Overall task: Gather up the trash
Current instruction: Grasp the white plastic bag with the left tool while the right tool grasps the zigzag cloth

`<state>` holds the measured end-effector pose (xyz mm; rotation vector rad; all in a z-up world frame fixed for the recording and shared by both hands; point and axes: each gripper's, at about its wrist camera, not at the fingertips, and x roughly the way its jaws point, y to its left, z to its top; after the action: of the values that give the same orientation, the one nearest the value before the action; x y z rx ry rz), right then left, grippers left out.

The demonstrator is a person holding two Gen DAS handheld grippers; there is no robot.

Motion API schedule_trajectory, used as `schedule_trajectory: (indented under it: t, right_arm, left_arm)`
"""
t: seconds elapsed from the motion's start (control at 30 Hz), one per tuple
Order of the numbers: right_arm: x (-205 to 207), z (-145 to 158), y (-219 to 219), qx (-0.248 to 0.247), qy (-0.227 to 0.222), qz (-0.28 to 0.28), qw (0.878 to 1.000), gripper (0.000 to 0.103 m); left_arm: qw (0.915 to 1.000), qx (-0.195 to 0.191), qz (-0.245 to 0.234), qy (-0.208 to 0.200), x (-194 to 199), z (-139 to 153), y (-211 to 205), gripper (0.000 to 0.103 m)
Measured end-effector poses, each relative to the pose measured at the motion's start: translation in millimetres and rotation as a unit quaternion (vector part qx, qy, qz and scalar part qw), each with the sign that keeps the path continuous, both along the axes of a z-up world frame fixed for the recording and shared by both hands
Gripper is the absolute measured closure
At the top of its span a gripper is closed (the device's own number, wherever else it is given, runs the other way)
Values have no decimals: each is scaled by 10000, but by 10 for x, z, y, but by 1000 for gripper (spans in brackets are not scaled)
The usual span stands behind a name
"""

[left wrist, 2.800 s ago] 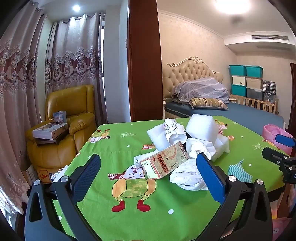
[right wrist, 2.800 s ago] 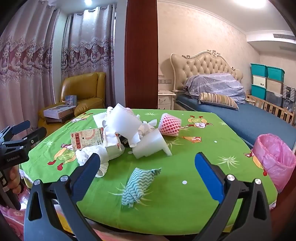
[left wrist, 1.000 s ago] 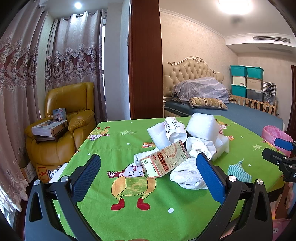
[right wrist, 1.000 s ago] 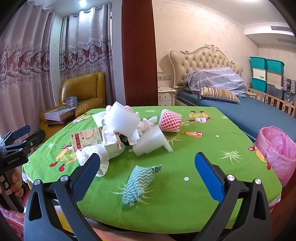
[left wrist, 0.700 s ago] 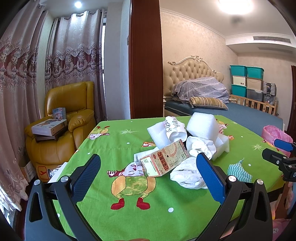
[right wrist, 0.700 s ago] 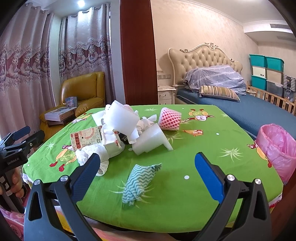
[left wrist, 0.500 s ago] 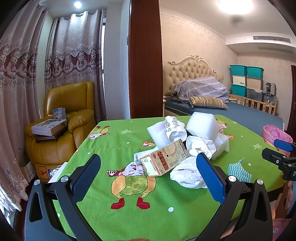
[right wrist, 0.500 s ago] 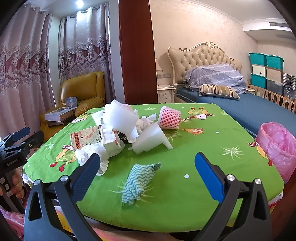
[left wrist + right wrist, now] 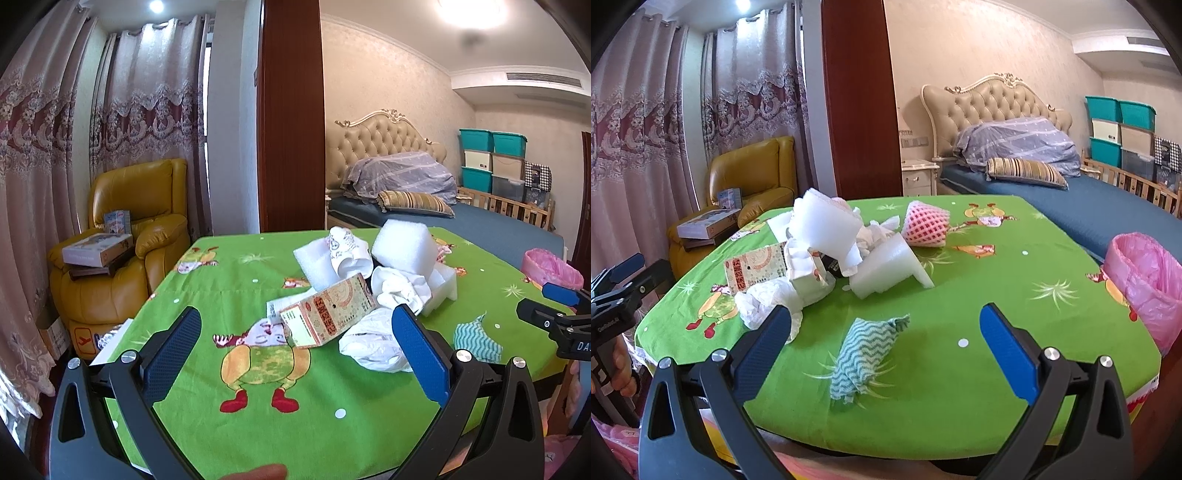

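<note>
Hovering with jaws spread wide and empty, the left gripper (image 9: 295, 354) faces a printed carton (image 9: 328, 310) and crumpled white bag (image 9: 373, 339) at the near edge of the trash heap on the green surface (image 9: 362, 398). The right gripper (image 9: 884, 347), equally apart and empty, hangs level above a striped teal rag (image 9: 866, 350). Nothing seems collected yet; the next move likely means descending onto one piece, then carrying it to the pink bin bag (image 9: 1145, 280) at the surface's right edge.
</note>
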<state>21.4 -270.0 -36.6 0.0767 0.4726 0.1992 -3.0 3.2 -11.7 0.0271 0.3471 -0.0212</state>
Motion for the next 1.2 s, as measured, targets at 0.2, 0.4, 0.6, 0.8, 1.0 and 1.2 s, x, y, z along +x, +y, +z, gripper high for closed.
schedule_trajectory:
  t: [0.2,0.4,0.6,0.8,1.0,1.2]
  right_arm:
    - [121,-110,-7,24,327,-6,9995,4]
    - [279,-229,123,-252,599,125,9978,4]
    - [528,-400,245,-543,1003,220,9932,16]
    - [669,-550,290,-542,1204,446,9902,47]
    - [624,-523,126,-132,1002,482,9937,70]
    - [563,-457,-16,-25,798,344,9962,70]
  left_arm:
    - [9995,-135,2,291,54,-40,55,6]
    - [9959,-149,-418,791,190,-164,16,6]
    - [9902,305,-693,1171,347,-275,-207,6]
    - [9768,602,-1182,1678,466,-462,-440,6]
    - [9779,540,-1236,1596,542,-433,-468,7]
    - [9744,489,-1282,1781,844,-441,-559,19]
